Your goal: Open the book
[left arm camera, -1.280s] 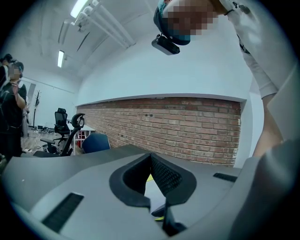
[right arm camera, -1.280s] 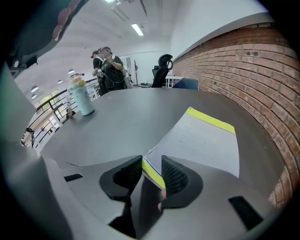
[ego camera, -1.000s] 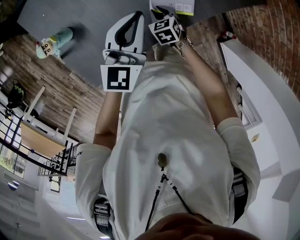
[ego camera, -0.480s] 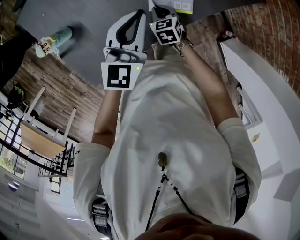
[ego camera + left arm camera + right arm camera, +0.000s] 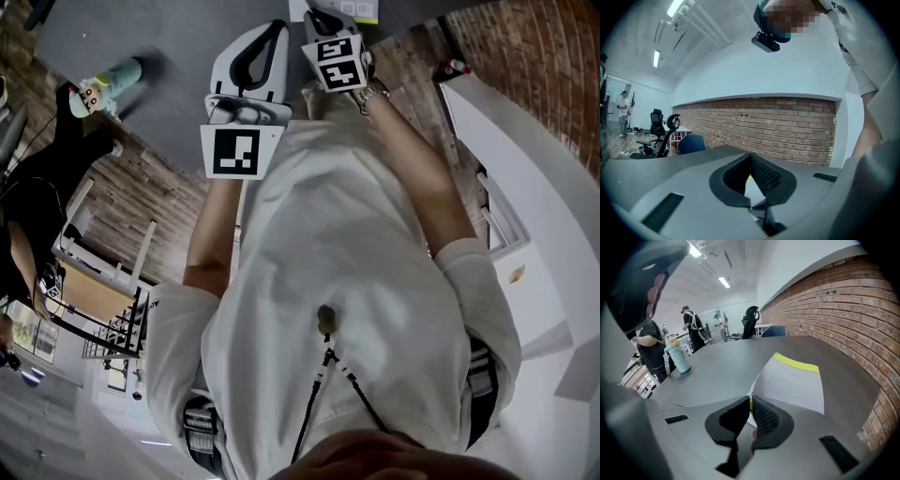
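Right claw (image 5: 751,404) has just been closing and now pinches the near corner of the book (image 5: 793,386), its white top leaf raised off the grey desk (image 5: 717,364). The book's long axis runs away from this claw, with a lime band (image 5: 797,363) at the far end. Its print is too small to read. Left claw (image 5: 750,161) has its tips together.

Broad grey table (image 5: 717,366), matte and plain. Lying on it, a white book (image 5: 797,385) with a yellow-green band along the far edge, near corner lifted a little. Well apart to the left, standing upright, a pale mint bottle (image 5: 680,358) with a cartoon-figure top.
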### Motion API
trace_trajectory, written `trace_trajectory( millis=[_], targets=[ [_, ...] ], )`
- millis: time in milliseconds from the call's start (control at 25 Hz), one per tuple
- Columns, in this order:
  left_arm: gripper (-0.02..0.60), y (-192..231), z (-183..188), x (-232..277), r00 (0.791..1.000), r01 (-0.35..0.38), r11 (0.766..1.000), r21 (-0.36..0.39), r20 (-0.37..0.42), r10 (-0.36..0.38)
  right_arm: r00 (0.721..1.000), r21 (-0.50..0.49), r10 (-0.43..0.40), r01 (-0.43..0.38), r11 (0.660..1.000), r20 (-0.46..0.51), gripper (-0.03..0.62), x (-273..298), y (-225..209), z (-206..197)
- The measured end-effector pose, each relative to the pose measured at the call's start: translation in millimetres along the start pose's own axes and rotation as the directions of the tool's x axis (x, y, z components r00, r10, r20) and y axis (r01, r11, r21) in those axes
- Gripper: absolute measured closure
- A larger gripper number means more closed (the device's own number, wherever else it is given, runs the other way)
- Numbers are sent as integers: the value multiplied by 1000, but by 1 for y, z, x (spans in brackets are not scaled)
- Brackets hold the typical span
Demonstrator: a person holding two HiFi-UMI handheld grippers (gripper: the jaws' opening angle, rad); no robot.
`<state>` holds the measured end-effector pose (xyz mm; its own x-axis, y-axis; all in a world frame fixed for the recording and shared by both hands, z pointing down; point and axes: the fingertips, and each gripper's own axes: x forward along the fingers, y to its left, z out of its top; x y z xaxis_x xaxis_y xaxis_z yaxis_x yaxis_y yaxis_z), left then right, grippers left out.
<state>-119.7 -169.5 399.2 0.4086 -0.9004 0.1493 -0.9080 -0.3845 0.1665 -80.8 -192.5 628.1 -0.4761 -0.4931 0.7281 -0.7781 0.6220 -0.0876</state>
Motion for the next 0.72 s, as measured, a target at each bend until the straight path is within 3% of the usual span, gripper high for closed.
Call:
trace_trajectory(
  millis=[720],
  targets=[
    [559, -46, 0, -3, 1000, 17, 1000, 4, 14, -17, 994, 100, -47, 37, 994, 96, 546, -48, -34, -4]
  ],
)
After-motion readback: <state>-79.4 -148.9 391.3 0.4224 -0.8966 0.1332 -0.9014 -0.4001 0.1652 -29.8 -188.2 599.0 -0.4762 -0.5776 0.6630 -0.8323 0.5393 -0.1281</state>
